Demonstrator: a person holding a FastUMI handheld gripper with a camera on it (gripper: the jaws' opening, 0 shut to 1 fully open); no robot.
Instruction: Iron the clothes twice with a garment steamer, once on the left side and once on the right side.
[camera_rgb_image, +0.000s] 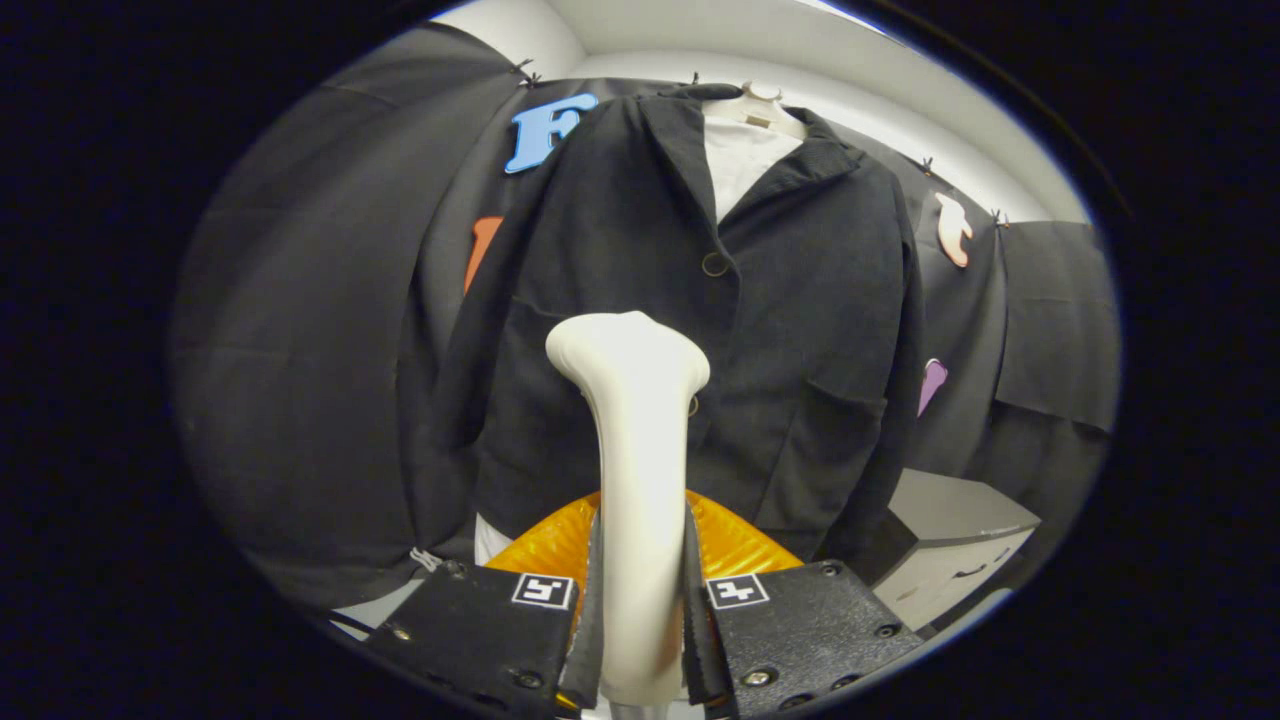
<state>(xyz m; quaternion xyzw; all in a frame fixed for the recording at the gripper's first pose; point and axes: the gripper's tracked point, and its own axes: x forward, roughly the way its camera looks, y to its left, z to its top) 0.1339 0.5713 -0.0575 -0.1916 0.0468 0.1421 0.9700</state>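
Fingers (592, 590) of the gripper (640, 600) clamp both sides of the steamer (635, 450) handle, holding it upright with its head near the middle of the dark jacket (800, 330) hanging just beyond, apparently ready for a pass.

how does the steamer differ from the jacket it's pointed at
The steamer is pale and smooth; the jacket is dark, matte cloth. The steamer is clamped between both fingers of the gripper; the jacket hangs on a hanger over a white shirt. The steamer is a narrow stem flaring to a head; the jacket spreads broad beyond it. Both stand upright, the steamer head set before the jacket's front; whether they touch is unclear.
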